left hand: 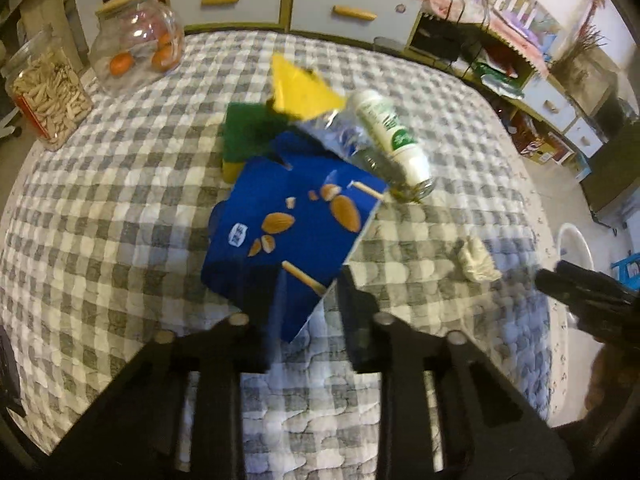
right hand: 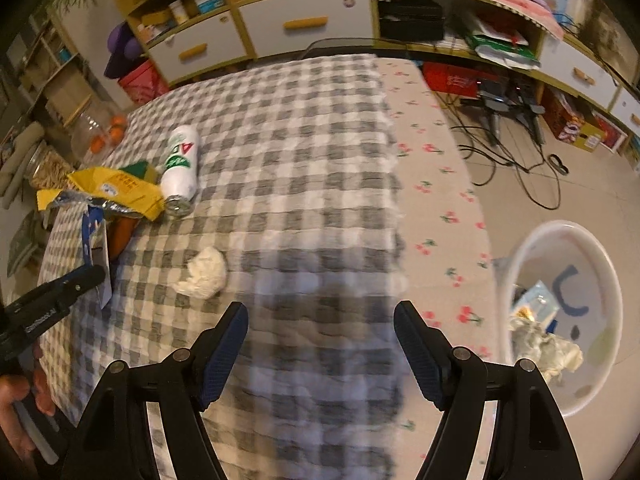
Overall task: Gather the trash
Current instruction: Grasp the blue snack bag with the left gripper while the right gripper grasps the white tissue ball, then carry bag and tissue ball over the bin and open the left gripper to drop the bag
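My left gripper (left hand: 306, 312) is shut on the corner of a blue almond snack box (left hand: 288, 224) and holds it above the checked tablecloth (left hand: 120, 208). The box also shows edge-on in the right wrist view (right hand: 96, 252), with the left gripper (right hand: 86, 276) on it. Beyond it lie a yellow foil wrapper (left hand: 300, 92), a green sponge (left hand: 244, 132) and a white bottle (left hand: 390, 132) on its side. A crumpled tissue (right hand: 204, 272) lies on the cloth ahead-left of my right gripper (right hand: 320, 320), which is open and empty. The white trash bin (right hand: 612, 280) on the floor at the right holds several scraps.
A jar of oranges (left hand: 140, 48) and a jar of pale snacks (left hand: 44, 100) stand at the table's far left. Cabinets with drawers (right hand: 304, 20) line the wall behind. Cables (right hand: 520, 152) lie on the floor beyond the table's right edge (right hand: 448, 208).
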